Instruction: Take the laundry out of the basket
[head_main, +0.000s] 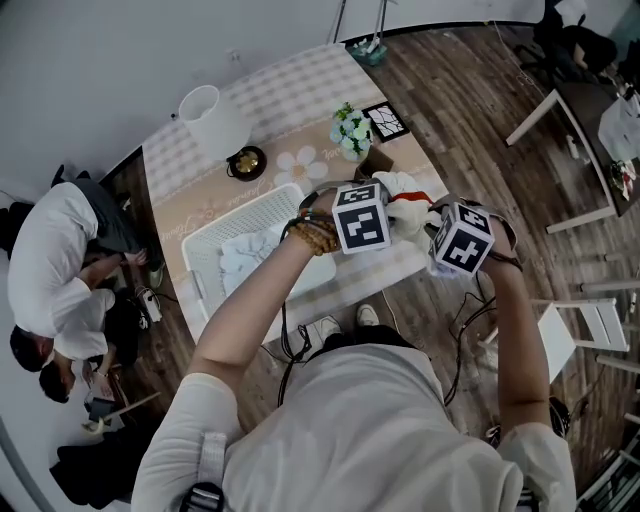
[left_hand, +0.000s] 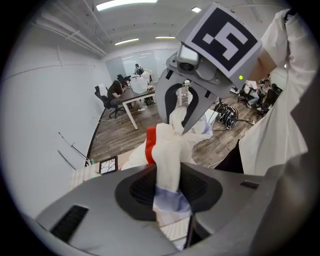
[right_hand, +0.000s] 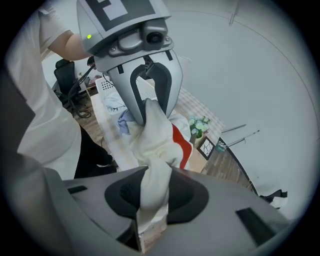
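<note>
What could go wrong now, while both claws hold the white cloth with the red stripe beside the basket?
1. The left claw and the right claw each pinch only a narrow bunch of the cloth. If they pull apart, it may slip out of one claw.
2. The flowers and the small frame stand close by on the table. A loose end of the cloth could probably knock them over if it swings.
</note>
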